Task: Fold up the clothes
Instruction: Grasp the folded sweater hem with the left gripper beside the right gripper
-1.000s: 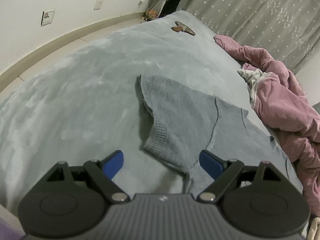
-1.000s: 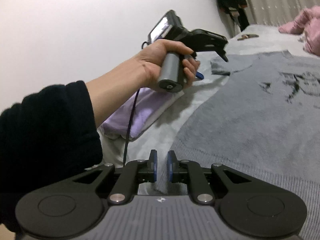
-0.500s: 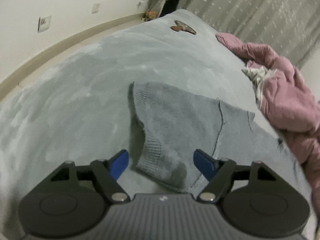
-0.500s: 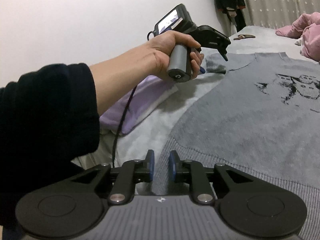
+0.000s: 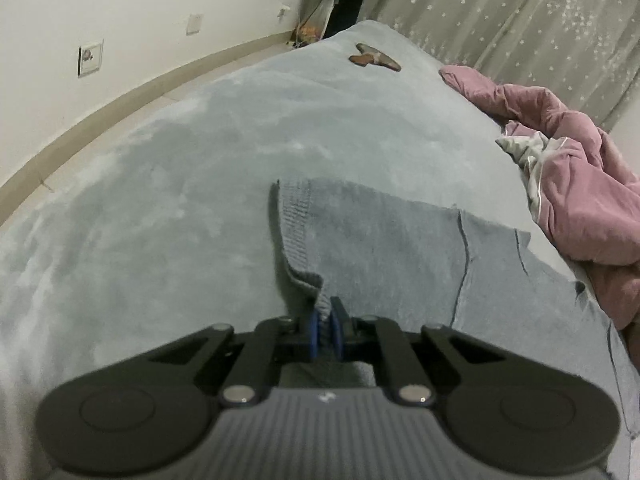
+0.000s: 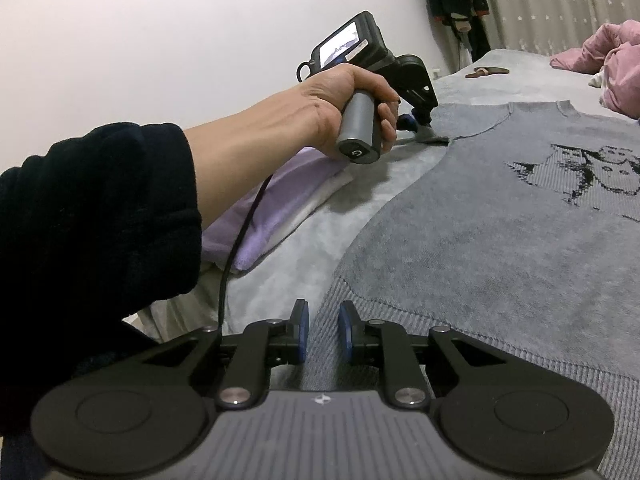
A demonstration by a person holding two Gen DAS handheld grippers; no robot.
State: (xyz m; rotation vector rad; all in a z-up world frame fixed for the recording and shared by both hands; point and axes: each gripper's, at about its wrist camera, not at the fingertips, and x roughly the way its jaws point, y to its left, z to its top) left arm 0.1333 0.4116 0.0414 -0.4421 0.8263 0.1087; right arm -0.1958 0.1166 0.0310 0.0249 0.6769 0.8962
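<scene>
Since last frame we've clamped left gripper (image 5: 325, 326) onto sweater (image 6: 500, 240) sleeve cuff (image 5: 320, 300), right gripper (image 6: 323, 334) pinching hem; folding not started.

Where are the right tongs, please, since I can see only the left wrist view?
Observer: The right tongs are at the ribbed hem of the sweater, at its left corner. The pads stand slightly apart, and I cannot tell whether they pinch it.
Operator: Thank you. Is the front plain?
Observer: No, it lies face up and shows a black animal print on the chest.
Operator: Is anything lying beside it?
Observer: Yes, a folded purple cloth lies on the bed, to the sweater's left and clear of it.
</scene>
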